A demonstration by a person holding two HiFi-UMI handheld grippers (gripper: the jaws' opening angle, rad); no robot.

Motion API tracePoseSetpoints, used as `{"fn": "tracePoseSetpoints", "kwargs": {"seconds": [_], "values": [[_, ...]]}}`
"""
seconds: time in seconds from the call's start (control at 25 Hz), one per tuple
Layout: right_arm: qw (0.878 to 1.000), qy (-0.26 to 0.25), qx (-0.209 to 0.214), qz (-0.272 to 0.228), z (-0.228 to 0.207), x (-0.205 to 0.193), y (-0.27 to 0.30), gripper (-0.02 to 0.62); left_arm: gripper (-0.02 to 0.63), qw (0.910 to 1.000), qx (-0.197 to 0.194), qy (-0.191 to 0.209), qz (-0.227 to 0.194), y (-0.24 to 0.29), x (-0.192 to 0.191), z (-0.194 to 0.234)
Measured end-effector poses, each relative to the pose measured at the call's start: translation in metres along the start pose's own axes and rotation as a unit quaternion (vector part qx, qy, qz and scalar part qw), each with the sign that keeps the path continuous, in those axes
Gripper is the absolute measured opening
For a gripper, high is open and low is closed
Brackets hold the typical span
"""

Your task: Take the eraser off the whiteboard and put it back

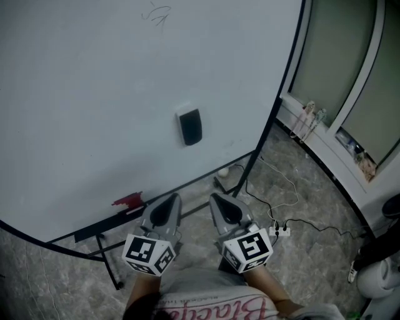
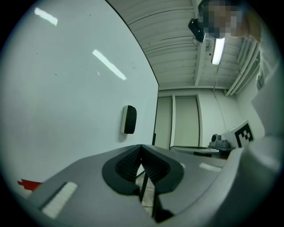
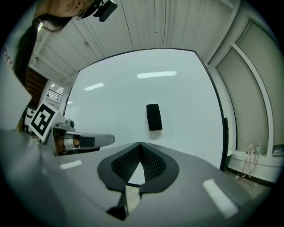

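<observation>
Large white whiteboard with black frame (image 1: pixel 94 94): top and left edges cut off in the head view, with bare surface all round the eraser.
Left gripper (image 1: pixel 167 206), right gripper (image 1: pixel 220 203): both clenched on nothing (tips meet), side by side, short of the board's lower edge.
Black rectangular eraser (image 1: pixel 190 127): stuck mid-board, upright.
Faint scribble (image 1: pixel 156 15): illegible.

Mottled grey stone floor (image 1: pixel 312 187), with a dark cable (image 1: pixel 312 223) and white power strip (image 1: pixel 280 231) lying across. White-framed glazed panels (image 1: pixel 350 75) alongside. Slatted white ceiling (image 2: pixel 177 44), lit by one tube lamp (image 2: pixel 218 49).
</observation>
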State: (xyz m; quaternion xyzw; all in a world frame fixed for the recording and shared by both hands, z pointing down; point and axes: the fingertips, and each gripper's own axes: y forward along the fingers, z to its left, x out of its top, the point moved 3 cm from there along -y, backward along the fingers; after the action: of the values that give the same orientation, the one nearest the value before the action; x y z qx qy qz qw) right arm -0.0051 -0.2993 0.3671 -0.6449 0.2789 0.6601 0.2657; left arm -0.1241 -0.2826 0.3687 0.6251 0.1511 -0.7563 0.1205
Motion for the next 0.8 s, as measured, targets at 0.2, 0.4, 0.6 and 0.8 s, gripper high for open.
{"fn": "tracePoseSetpoints", "kwargs": {"seconds": [0.2, 0.4, 0.6, 0.8], "values": [[1.0, 0.0, -0.012, 0.008, -0.0062, -0.0028, 0.0012, 0.0, 0.0, 1.0, -0.005, 0.0, 0.003, 0.0031, -0.0018, -0.0012], [1.0, -0.004, -0.018, 0.013, -0.0066, -0.0026, 0.0022, 0.0, 0.0, 1.0, -0.008, -0.001, 0.004, 0.0057, -0.0033, -0.002], [1.0, -0.007, -0.019, 0.016, -0.0056, -0.0034, 0.0012, 0.0, 0.0, 1.0, -0.008, -0.001, 0.004, 0.0048, -0.0027, -0.0031], [1.0, -0.011, -0.02, 0.02, -0.0062, -0.0034, 0.0004, 0.0, 0.0, 1.0, -0.009, -0.001, 0.004, 0.0045, -0.0036, -0.004]]}}
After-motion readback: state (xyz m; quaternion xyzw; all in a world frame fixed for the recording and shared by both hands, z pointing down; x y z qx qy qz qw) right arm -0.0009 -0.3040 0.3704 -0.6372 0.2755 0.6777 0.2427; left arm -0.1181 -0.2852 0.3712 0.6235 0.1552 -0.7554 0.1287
